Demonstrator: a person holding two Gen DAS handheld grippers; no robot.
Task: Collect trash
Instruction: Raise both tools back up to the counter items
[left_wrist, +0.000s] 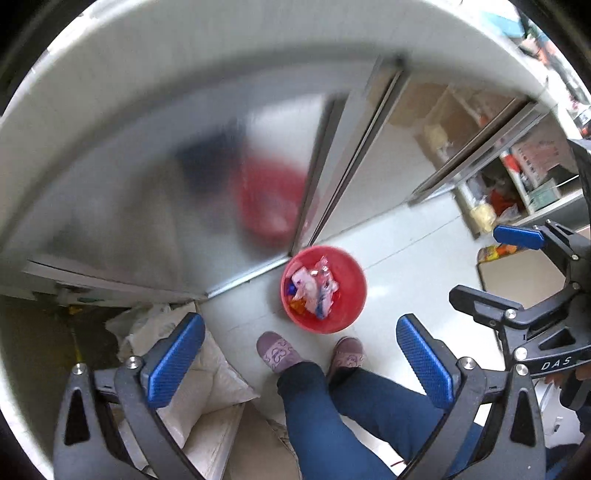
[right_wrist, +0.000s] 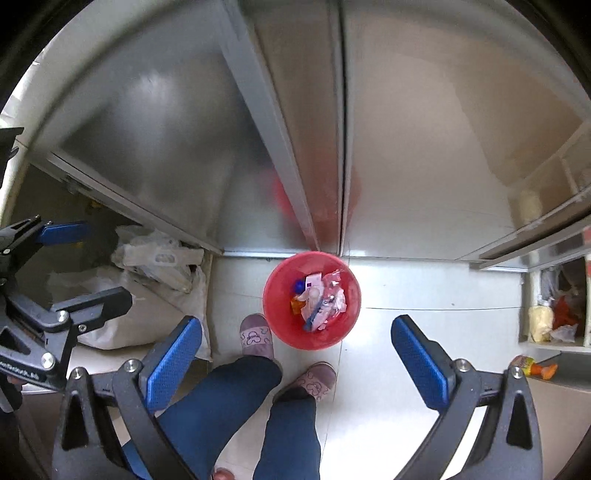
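Note:
A red bucket (left_wrist: 351, 269) (right_wrist: 279, 295) stands on the white tiled floor against a steel cabinet. Inside it lie crumpled wrappers (left_wrist: 314, 290) (right_wrist: 321, 301), white, pink, blue and orange. Both grippers point steeply down, high above the bucket. My left gripper (left_wrist: 299, 319) is open, with nothing between its blue pads (left_wrist: 177, 354); in the right wrist view it shows at the left edge (right_wrist: 107, 260). My right gripper (right_wrist: 295, 321) is also wide open and holds nothing; in the left wrist view it shows at the right (left_wrist: 474, 264).
A person's legs in blue trousers (right_wrist: 236, 398) and mauve slippers (left_wrist: 277, 350) stand just in front of the bucket. White sacks (right_wrist: 147, 295) fill an open cabinet at the left. A shelf with packets (right_wrist: 554, 317) is at the right, with an orange-yellow packet (right_wrist: 532, 365) below it.

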